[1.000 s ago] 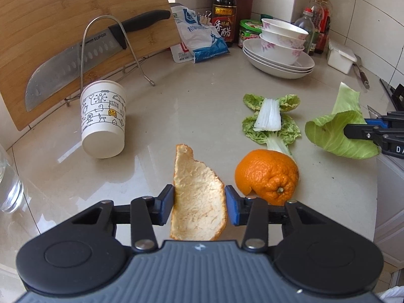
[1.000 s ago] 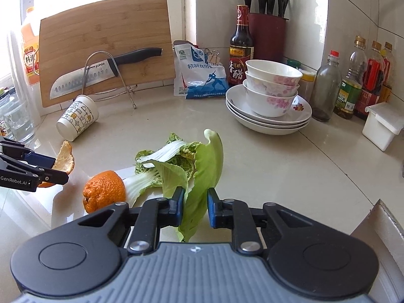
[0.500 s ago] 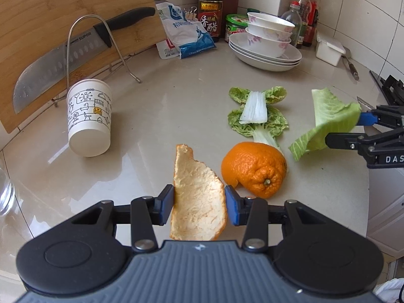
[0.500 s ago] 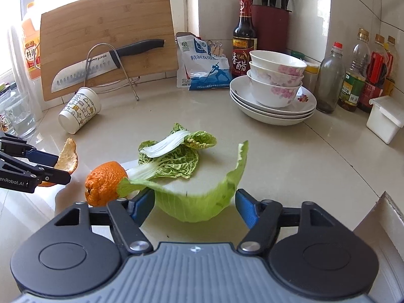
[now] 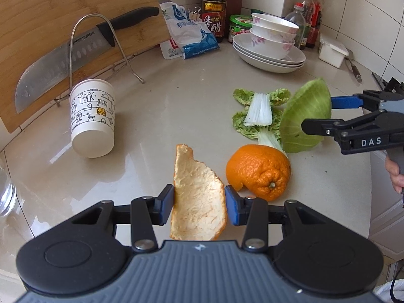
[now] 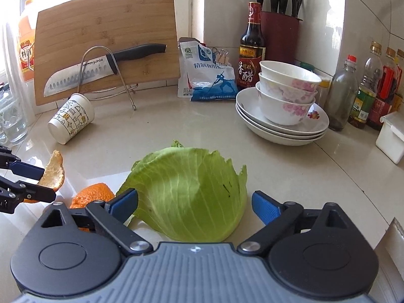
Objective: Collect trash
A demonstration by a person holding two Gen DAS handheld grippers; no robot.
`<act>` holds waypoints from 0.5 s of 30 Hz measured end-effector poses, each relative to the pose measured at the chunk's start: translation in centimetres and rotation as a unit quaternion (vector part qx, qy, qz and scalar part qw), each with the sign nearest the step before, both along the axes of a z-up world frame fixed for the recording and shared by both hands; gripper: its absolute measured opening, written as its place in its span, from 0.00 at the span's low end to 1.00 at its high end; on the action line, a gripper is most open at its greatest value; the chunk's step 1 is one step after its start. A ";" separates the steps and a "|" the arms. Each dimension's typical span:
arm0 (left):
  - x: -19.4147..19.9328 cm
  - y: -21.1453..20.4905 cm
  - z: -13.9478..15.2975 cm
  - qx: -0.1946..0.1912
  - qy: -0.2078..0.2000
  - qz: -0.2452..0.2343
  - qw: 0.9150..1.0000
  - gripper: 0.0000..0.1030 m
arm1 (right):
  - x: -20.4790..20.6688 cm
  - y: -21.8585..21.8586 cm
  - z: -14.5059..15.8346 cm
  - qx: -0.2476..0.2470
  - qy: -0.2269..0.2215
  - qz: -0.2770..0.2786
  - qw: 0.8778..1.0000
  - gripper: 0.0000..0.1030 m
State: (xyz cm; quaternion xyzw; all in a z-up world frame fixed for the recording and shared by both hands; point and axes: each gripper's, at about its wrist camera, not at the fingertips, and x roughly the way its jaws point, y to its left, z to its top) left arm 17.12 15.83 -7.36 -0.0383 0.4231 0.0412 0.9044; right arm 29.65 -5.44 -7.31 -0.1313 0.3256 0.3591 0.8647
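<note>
My left gripper (image 5: 199, 205) is shut on a piece of orange peel (image 5: 197, 202) and holds it above the counter; the peel also shows in the right wrist view (image 6: 53, 173). A larger orange peel (image 5: 258, 170) lies on the counter just right of it. My right gripper (image 6: 194, 203) is open wide, and a green cabbage leaf (image 6: 189, 192) sits loose between its fingers; in the left wrist view the leaf (image 5: 305, 116) is by that gripper (image 5: 318, 115). A bok choy leaf (image 5: 260, 116) lies flat behind the orange peel.
A paper cup (image 5: 92, 118) lies on its side at the left. A knife (image 5: 75, 58) rests on a wire rack against a cutting board (image 5: 63, 12). Stacked plates and bowls (image 5: 270, 45), a salt bag (image 5: 189, 32), bottles (image 6: 252, 48) and a white box (image 6: 391, 136) line the back and right.
My right gripper has opened wide and let go of the cabbage leaf, which now hangs loose between the fingers. My left gripper still holds the peel and shifted slightly.
</note>
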 end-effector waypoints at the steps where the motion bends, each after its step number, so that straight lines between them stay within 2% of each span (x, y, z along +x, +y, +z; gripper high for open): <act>1: 0.0 0.0 0.0 0.000 0.001 0.001 1.000 0.41 | 0.2 0.2 -0.3 -0.004 0.004 -0.001 1.000 0.87; 2: 0.0 0.1 -0.1 0.000 0.002 0.001 1.000 0.41 | 0.3 0.3 -0.5 -0.009 0.009 -0.002 1.000 0.79; 3: 0.0 0.1 -0.1 0.000 0.002 0.000 1.000 0.41 | 0.3 0.4 -0.7 -0.012 0.009 -0.003 1.000 0.73; 4: 0.0 0.1 0.0 0.000 0.002 0.000 1.000 0.41 | 0.2 0.3 -0.8 -0.011 0.007 -0.002 1.000 0.71; 6: 0.0 0.2 0.1 0.001 0.004 -0.001 1.000 0.41 | 0.1 0.2 -0.7 -0.015 0.006 -0.005 1.000 0.54; 9: -0.1 0.1 0.3 -0.001 0.006 -0.009 1.000 0.41 | 0.2 -0.3 -0.3 -0.009 0.014 -0.006 1.000 0.39; 15: -0.3 -0.6 1.2 0.009 0.016 -0.047 0.999 0.41 | -1.2 -1.3 0.9 -0.022 -0.002 0.003 1.000 0.25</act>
